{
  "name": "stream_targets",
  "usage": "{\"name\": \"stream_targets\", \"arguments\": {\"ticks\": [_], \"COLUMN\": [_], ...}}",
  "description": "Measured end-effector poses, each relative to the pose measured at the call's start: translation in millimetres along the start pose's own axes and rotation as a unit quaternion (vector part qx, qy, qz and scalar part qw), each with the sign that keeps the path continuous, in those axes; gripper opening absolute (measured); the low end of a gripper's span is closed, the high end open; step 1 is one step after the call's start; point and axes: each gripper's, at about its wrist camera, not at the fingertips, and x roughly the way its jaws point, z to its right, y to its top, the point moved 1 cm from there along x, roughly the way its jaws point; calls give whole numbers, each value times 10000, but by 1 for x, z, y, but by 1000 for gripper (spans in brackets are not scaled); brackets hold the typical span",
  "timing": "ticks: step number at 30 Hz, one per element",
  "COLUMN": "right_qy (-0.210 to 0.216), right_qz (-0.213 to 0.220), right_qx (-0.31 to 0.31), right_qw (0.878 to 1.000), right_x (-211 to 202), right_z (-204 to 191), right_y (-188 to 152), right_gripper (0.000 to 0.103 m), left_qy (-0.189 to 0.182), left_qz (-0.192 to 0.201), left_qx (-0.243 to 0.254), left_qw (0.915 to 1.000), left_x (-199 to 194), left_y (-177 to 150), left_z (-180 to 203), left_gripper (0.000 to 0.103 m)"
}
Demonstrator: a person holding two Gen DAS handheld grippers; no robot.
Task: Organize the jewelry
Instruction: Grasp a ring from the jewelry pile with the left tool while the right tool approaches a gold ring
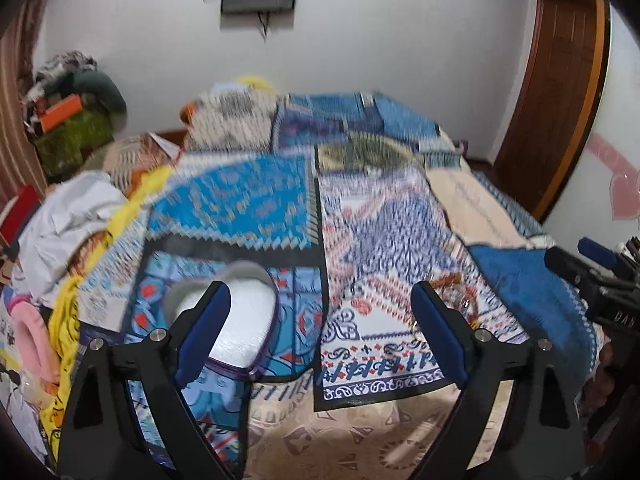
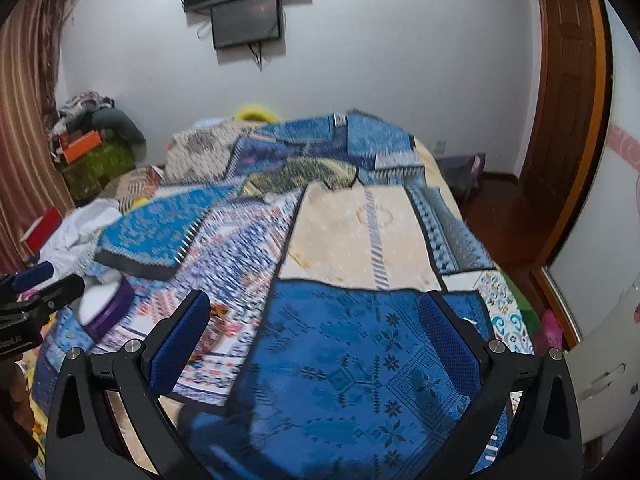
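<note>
A round purple-rimmed case (image 1: 244, 316) with a white lining lies open on the patterned bed cover, just behind the left finger of my left gripper (image 1: 322, 332). It also shows in the right wrist view (image 2: 105, 307) at the left. Gold jewelry (image 1: 460, 296) lies on the cover behind the right finger of my left gripper, partly hidden. My left gripper is open and empty. My right gripper (image 2: 314, 338) is open and empty over a blue patterned cloth (image 2: 352, 368). The frames are blurred.
Several patterned mats cover the bed (image 1: 360, 216). A pile of white and yellow clothes (image 1: 68, 220) lies at the left. A wooden door (image 2: 568, 92) stands at the right. A screen (image 2: 246, 24) hangs on the far wall.
</note>
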Motion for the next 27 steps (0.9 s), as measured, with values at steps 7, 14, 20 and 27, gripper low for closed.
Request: {"name": "stream_targets", "arguments": {"ticks": [7, 14, 20, 27], "right_qy": [398, 682, 780, 1059], "right_qz": [-246, -424, -679, -1145], "right_qx": [-133, -352, -448, -582], "right_qw": [9988, 9961, 9936, 9860], "right_x": [21, 42, 63, 87], "right_z": [0, -8, -3, -10], "right_y": [2, 9, 25, 33], "right_gripper": [103, 95, 95, 88], "left_qy": [-445, -702, -956, -1341], "left_qz": [-442, -629, -626, -1045], "left_qx": [308, 465, 540, 676], "left_qw": [9976, 9945, 9920, 9831], "left_x": [29, 46, 51, 69], "left_y": [-8, -4, 9, 13], "left_z": [18, 32, 36, 43], "left_gripper": [72, 63, 61, 35]}}
